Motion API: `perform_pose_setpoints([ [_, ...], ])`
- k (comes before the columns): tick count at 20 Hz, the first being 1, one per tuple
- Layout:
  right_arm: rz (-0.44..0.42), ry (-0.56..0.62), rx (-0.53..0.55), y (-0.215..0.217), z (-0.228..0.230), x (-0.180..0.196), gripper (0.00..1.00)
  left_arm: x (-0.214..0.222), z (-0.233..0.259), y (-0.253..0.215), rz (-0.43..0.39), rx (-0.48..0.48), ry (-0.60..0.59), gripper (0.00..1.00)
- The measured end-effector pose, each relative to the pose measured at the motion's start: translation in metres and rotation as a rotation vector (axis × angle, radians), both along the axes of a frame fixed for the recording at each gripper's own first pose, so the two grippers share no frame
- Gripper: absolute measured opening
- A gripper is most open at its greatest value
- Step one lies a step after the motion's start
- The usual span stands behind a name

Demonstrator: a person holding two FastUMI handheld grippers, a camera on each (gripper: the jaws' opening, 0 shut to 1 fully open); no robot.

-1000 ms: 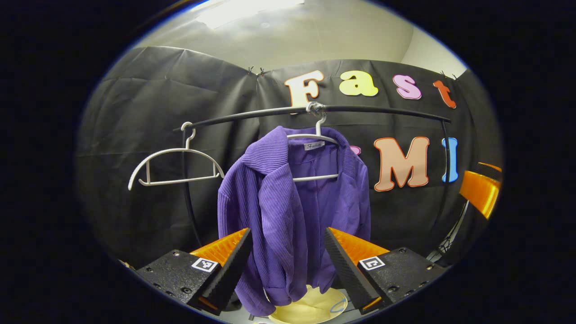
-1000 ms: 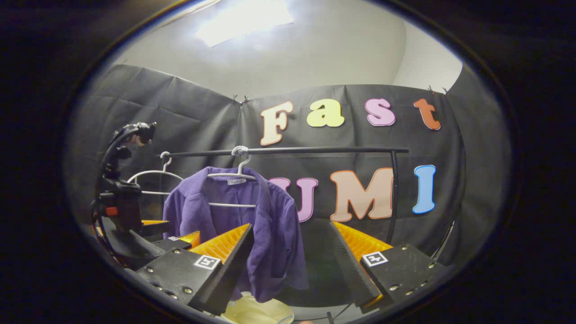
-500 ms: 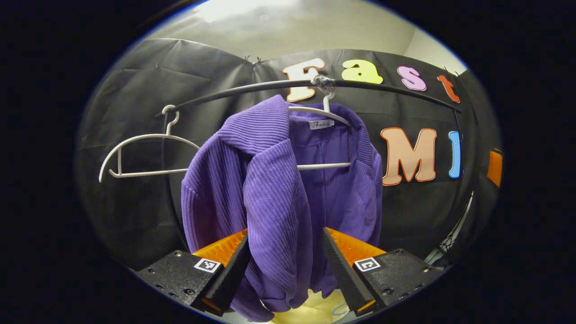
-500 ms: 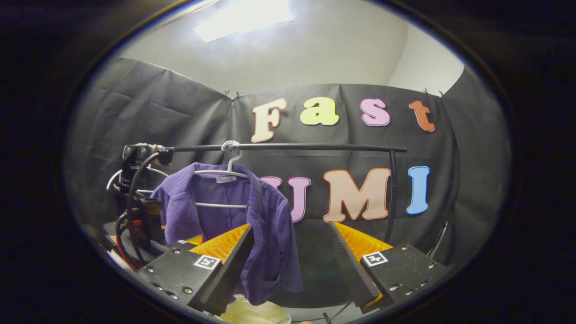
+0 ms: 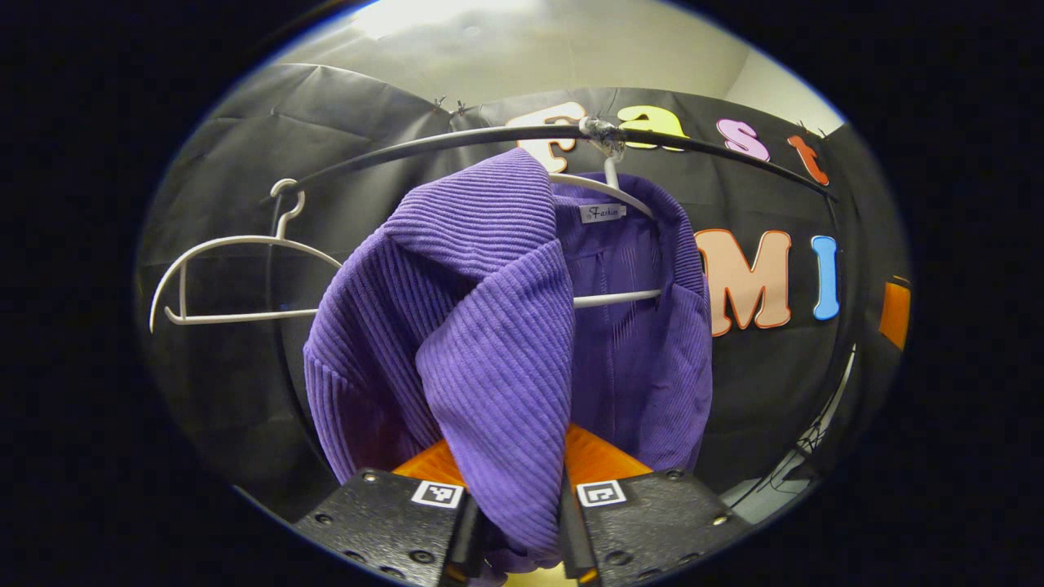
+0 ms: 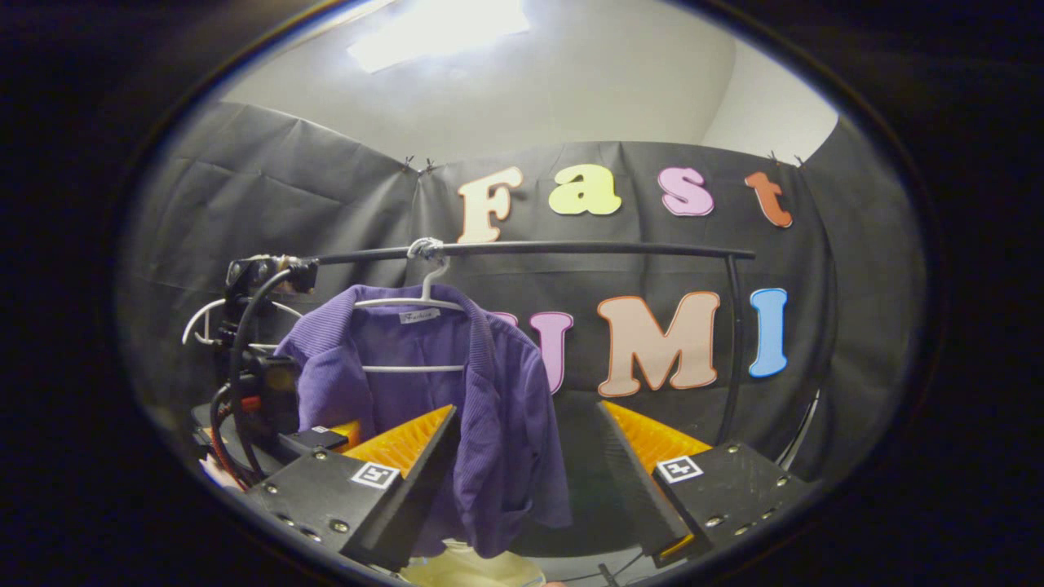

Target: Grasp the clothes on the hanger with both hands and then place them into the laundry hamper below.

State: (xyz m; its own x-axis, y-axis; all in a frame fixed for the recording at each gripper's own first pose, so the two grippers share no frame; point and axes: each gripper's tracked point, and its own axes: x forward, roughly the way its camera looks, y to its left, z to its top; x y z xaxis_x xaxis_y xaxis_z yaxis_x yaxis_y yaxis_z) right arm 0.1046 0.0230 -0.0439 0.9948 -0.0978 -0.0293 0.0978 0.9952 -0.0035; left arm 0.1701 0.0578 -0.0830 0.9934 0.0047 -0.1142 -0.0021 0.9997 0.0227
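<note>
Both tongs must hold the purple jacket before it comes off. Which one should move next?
The right tongs: they stand open, short of the purple jacket. The left tongs are already shut on its front fold.

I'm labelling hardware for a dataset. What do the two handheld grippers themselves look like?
Each gripper, left and right, has wedge-shaped ribbed jaws on black bolted blocks, each carrying a square black-and-white marker. In the right gripper view, black cables loop over the left gripper's body.
</note>
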Motion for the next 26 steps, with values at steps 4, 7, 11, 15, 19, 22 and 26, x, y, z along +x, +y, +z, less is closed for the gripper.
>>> perform_pose_setpoints([
  [4,0.033,0.01,-0.009,0.008,-0.005,0.02,0.99,-0.002,0.0,0.002,-0.012,-0.002,0.02,0.08],
  [7,0.062,0.019,-0.012,0.013,-0.014,0.04,0.99,-0.007,0.004,0.004,-0.011,0.029,0.026,0.09],
  [11,0.115,0.036,0.011,0.023,-0.029,0.073,0.99,-0.008,0.008,0.009,0.009,0.049,0.03,0.05],
  [15,0.169,0.061,0.019,0.037,-0.046,0.105,0.99,-0.01,0.01,0.014,0.039,0.054,0.042,0.05],
  [19,0.185,0.075,0.018,0.046,-0.061,0.138,0.99,-0.013,0.013,0.016,0.051,0.058,0.043,0.05],
  [22,0.2,0.091,-0.001,0.052,-0.074,0.16,0.99,-0.017,0.018,0.02,0.062,0.06,0.037,0.05],
  [26,0.22,0.132,-0.006,0.06,-0.091,0.178,0.86,-0.023,0.031,0.03,0.078,0.077,0.015,0.06],
])
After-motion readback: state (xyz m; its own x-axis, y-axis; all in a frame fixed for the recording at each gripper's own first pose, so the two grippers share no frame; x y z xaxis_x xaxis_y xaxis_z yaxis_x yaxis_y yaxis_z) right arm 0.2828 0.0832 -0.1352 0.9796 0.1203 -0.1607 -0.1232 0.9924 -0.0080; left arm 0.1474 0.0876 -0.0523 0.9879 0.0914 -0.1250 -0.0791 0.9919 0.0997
